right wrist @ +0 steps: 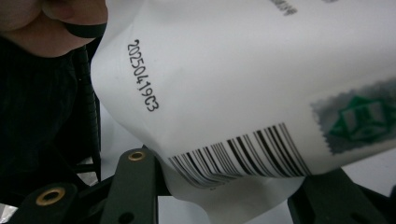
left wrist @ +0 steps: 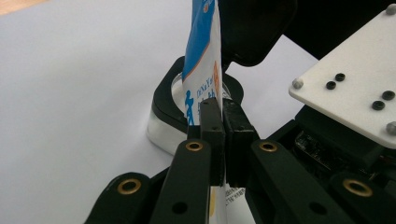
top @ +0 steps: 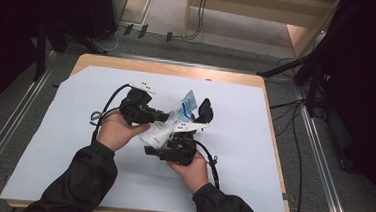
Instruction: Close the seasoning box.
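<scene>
The pouch (right wrist: 243, 88) ran off the right gripper view's top and right edges; its small print stayed unreadable; its barcode hid the jaw tips.

sleeves (top: 78, 178): dark | tongs (left wrist: 219, 123): black, brass pivots | plate (left wrist: 355, 88): white, black screws

Pouch (right wrist: 243, 79): smooth, slightly glossy white film printed with a black barcode and blue artwork. Grippers (top: 162, 116): matt black plastic with brass-coloured rivets; one carries a smooth white plate (left wrist: 355, 93). Table (top: 178, 71): pale wood edge under a matt, paper-like sheet (top: 74, 128).
</scene>
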A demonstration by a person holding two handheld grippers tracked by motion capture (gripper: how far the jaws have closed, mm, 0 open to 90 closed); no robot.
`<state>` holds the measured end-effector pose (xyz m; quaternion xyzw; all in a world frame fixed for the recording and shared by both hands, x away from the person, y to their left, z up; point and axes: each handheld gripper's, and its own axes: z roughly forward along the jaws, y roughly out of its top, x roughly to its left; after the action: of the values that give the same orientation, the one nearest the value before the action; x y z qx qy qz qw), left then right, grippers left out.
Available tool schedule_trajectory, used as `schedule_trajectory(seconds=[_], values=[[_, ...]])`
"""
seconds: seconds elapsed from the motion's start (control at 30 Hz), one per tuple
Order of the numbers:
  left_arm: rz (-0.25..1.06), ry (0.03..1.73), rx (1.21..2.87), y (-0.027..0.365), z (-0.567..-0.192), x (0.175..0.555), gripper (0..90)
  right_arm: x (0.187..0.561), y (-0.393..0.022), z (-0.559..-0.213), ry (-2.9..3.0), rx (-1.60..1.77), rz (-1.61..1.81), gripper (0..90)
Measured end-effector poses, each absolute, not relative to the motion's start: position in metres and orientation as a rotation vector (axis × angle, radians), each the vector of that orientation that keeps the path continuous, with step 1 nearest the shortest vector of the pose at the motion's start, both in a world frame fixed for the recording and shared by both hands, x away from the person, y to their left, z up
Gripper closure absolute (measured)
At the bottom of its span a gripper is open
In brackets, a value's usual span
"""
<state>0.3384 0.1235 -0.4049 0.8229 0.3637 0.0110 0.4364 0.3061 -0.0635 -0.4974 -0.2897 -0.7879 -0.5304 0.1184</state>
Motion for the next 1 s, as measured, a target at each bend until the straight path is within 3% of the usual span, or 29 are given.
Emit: schedule_trajectory(seconds=[1.0], values=[[-0.032, 0.890, 2.026, 0.1287, -0.4114, 0.3405, 90.0, 0.3030, -0.0695, -0.5000, -2.395, -0.861, -1.534, 52.7]])
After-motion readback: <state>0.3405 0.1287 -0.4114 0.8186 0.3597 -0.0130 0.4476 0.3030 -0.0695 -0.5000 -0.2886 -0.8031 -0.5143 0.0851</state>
